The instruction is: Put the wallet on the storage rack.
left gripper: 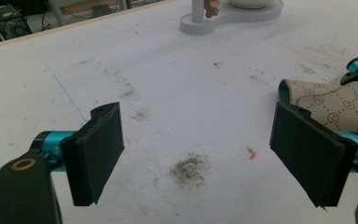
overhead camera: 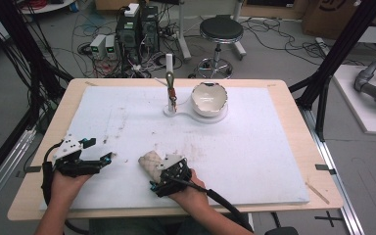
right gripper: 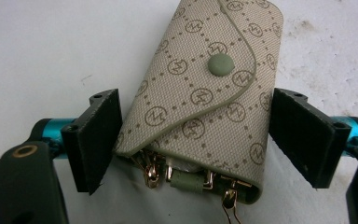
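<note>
Down at the table's six o'clock edge, the right gripper [right gripper: 193,140] stands wide around a beige key pouch [right gripper: 205,98] lying on the white mat [overhead camera: 254,147], jaws on either side, contact unclear. At nine o'clock from it, the left gripper [left gripper: 198,154] hangs wide and empty. Toward twelve o'clock sits a white bowl [overhead camera: 208,98].

High view: above my side, facing forward and down across the whole table [overhead camera: 284,147]. Left gripper view: low over the near left, looking along my jaws toward the far edge. Right gripper view: close, aimed steeply down. All three share the pouch [overhead camera: 151,163] [left gripper: 342,105] [right gripper: 205,102].
</note>
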Tool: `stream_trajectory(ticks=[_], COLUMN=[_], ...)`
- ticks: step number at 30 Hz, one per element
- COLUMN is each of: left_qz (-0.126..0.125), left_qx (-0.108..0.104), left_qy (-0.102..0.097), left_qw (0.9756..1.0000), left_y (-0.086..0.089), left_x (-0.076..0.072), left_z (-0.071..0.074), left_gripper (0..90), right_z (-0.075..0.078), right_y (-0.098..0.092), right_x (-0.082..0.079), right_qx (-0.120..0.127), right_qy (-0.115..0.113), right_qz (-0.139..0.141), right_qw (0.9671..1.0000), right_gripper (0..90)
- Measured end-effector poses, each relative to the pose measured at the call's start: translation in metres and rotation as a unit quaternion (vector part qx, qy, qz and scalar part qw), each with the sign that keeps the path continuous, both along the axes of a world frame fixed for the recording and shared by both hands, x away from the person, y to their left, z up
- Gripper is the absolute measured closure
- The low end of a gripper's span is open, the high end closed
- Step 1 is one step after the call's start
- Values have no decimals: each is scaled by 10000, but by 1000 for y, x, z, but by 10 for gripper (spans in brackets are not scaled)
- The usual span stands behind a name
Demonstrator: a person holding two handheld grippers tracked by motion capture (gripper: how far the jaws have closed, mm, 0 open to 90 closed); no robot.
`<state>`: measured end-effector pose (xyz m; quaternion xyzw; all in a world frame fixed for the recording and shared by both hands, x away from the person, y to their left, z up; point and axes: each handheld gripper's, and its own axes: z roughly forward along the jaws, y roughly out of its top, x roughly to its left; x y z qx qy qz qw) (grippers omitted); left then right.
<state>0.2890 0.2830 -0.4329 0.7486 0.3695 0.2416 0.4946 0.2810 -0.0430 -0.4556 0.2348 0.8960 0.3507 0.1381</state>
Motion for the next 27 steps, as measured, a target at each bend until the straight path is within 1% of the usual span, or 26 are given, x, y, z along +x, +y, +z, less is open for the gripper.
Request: stream_trajectory(ticks=[1, 6, 7, 10, 11, 13, 16, 20, 24, 27], left_qz=[-10, -21, -9, -4, -10, -14, -16, -21, -9, 2], left_qx=[4, 2, -10, -22, -20, -29, -16, -14, -25, -50], left_qy=[7, -9, -8, 1, -3, -6, -10, -14, -34, -43], left_qw=[10000, 10000, 10000, 10000, 10000, 10000, 10000, 10000, 10000, 10000], left_y=[0, 1, 1, 2, 2, 2, 2, 2, 2, 1], left_x=[0, -1, -1, 0, 0, 0, -1, -1, -1, -1], left_z=[0, 0, 0, 0, 0, 0, 0, 1, 1, 1], left_gripper=[173, 174, 174, 174, 174, 174, 174, 174, 174, 175], right_z=[0, 1, 1, 2, 2, 2, 3, 5, 13, 21], right_y=[0, -2, -2, -5, -5, -7, -8, -11, -18, -27], right_x=[0, 0, -1, 1, 1, 2, 3, 4, 7, 11], right_qx=[27, 107, 142, 194, 214, 247, 277, 269, 443, 561], right_qy=[48, 67, 115, 179, 162, 207, 216, 149, 62, -70], right_qz=[-27, 35, -12, -21, -34, -31, -20, -25, -74, -147], right_qw=[10000, 9999, 9998, 9996, 9996, 9995, 9994, 9995, 9990, 9983], right_gripper=[194, 266, 285, 322, 331, 346, 365, 374, 377, 377])
